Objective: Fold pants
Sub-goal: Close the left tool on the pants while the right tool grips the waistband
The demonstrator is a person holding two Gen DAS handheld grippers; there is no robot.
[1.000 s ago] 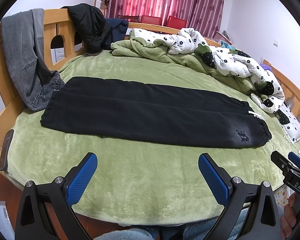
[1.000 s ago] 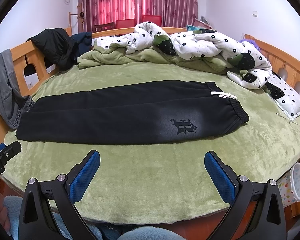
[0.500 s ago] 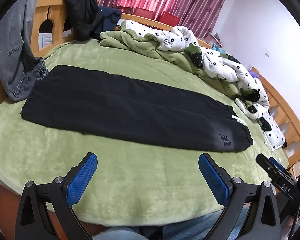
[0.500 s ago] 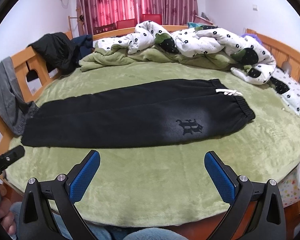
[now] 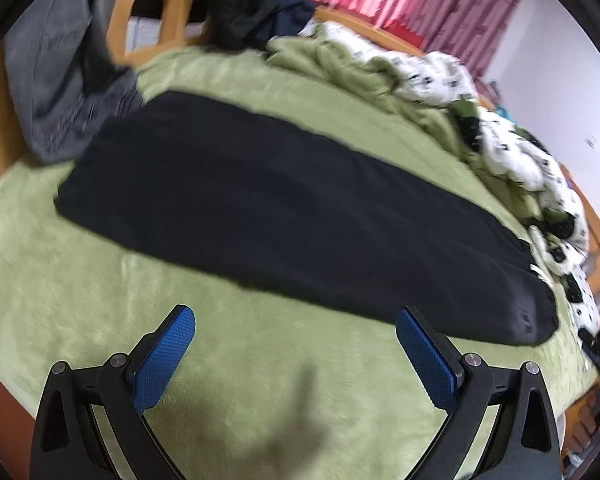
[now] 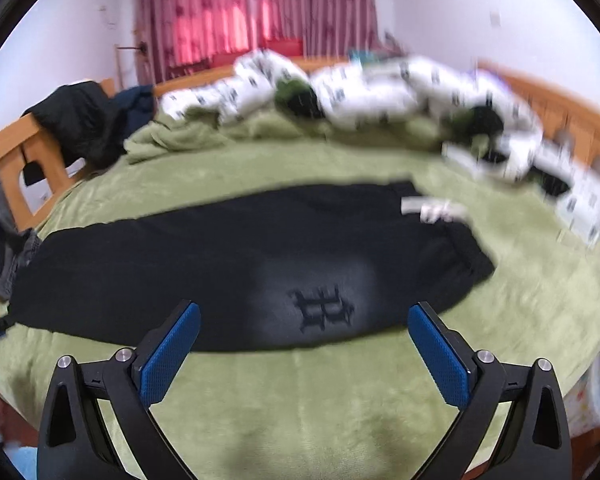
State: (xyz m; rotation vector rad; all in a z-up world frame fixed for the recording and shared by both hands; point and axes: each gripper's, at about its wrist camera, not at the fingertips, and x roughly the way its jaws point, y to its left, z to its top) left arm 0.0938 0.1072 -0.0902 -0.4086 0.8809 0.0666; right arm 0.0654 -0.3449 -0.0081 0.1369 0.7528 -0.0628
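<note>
1. The black pants (image 5: 300,216) are laid flat and lengthwise across the green blanket (image 5: 260,360) of the bed, with the legs stacked one on the other.
2. In the left wrist view, the leg cuffs are seen at the far left, beside grey jeans (image 5: 56,80) draped over the wooden bed frame (image 5: 156,4); the waistband is found at the right.
3. In the right wrist view, the pants (image 6: 220,264) are shown with a dark embroidered emblem (image 6: 322,308) near the waist and a white drawstring (image 6: 432,208) at the far right end.
4. The left gripper (image 5: 296,340) is held over bare blanket just near of the pants; its jaws are spread wide and nothing is caught between them.
5. The right gripper (image 6: 304,332) is held over the near edge of the pants by the emblem; its jaws are closing from a wide spread, and no fabric is pinched by the blue pads (image 6: 168,356).
6. A rumpled white flowered quilt (image 6: 380,100) is piled along the far side of the bed.
7. Both views are blurred.
</note>
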